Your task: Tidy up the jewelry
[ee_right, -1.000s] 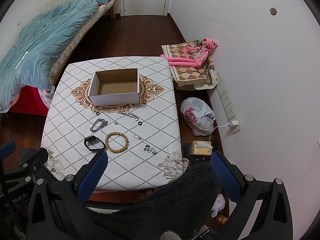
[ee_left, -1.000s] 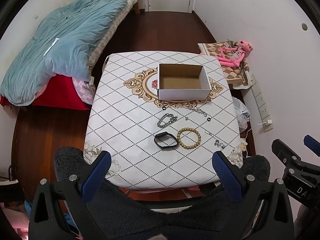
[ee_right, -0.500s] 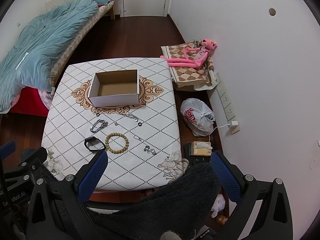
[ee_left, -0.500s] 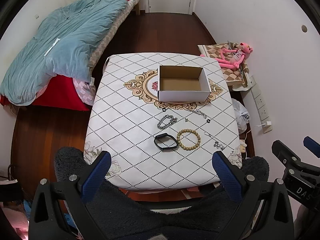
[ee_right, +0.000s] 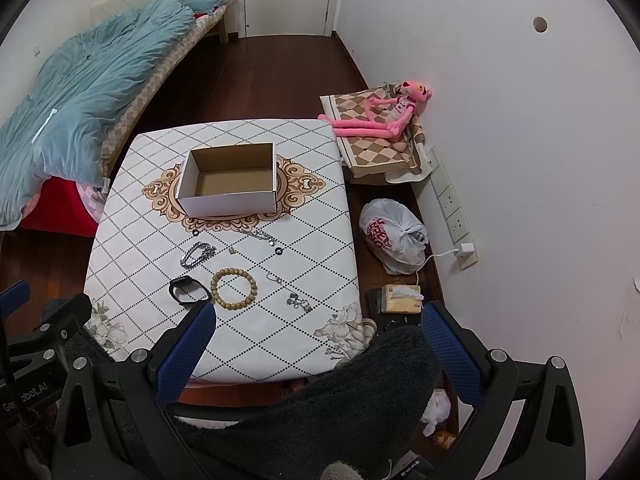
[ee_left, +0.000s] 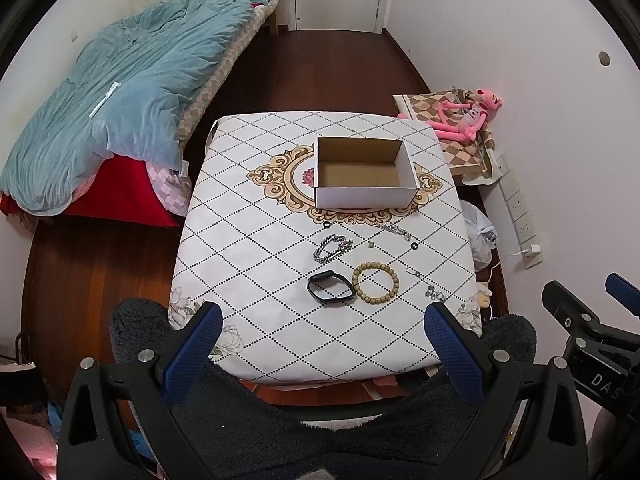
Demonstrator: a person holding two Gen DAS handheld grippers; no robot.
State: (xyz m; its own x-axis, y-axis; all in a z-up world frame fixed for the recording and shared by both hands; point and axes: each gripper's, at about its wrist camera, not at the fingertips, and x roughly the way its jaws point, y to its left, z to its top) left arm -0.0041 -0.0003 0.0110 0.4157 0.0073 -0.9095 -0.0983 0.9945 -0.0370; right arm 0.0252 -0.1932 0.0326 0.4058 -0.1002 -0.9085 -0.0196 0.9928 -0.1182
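Note:
An empty open cardboard box stands at the middle of a white diamond-patterned table. In front of it lie a black wristband, a wooden bead bracelet, a silver chain bracelet, a thin chain, small black rings and a small silver piece. My left gripper and right gripper are both open and empty, held high above the table's near edge.
A bed with a blue duvet stands to the left. A pink plush toy on a checked cushion, a plastic bag and a wall socket strip are on the right. Dark fleece clothing fills the foreground.
Both views have pulled back and risen slightly; the table looks a little smaller. The jewelry and box have not moved. Both grippers stay open.

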